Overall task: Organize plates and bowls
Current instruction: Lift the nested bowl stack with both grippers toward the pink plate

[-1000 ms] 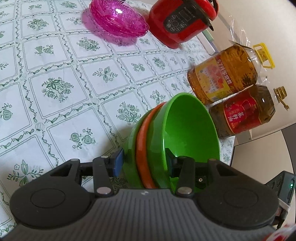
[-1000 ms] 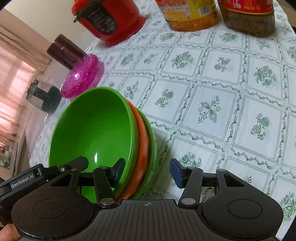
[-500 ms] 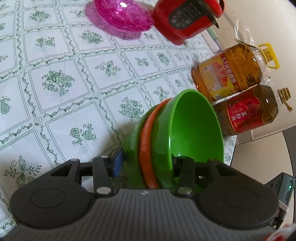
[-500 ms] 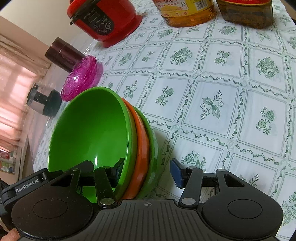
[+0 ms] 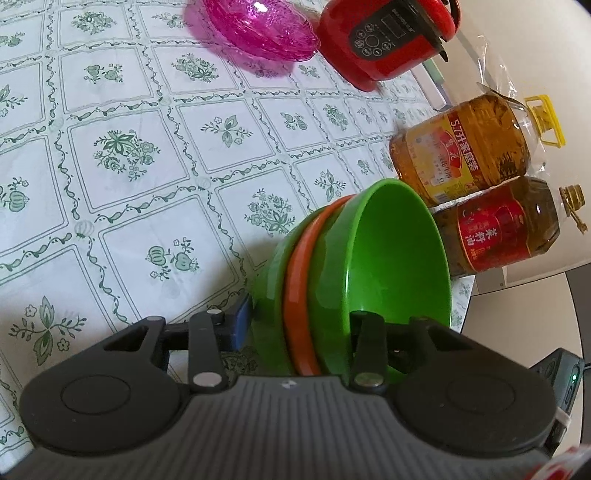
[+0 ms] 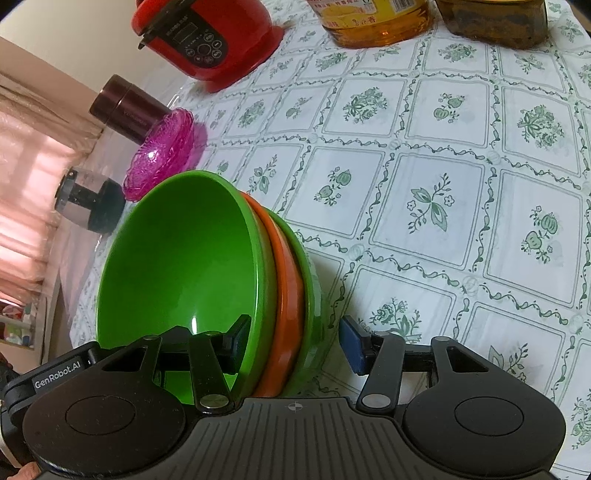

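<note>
Left gripper [image 5: 295,328] with jaws clamped across the rim of a nested stack of 3 bowls [image 5: 369,266] (green, orange, green); right gripper [image 6: 293,341] straddling the opposite rim, its outer blue pad [image 6: 351,345] apart from the stack. Stack tilted over the floral tablecloth [image 5: 129,147]. Beyond: 2 oil bottles [image 5: 461,155], pink glass bowl [image 5: 258,29], red cooker [image 5: 384,33].

The stacked bowls [image 6: 192,258] look like smooth, glossy plastic; the pink dish [image 5: 258,29] is translucent and ribbed. The tablecloth [image 5: 147,184] is matt printed cloth; the oil bottles [image 5: 461,147] are clear plastic.
</note>
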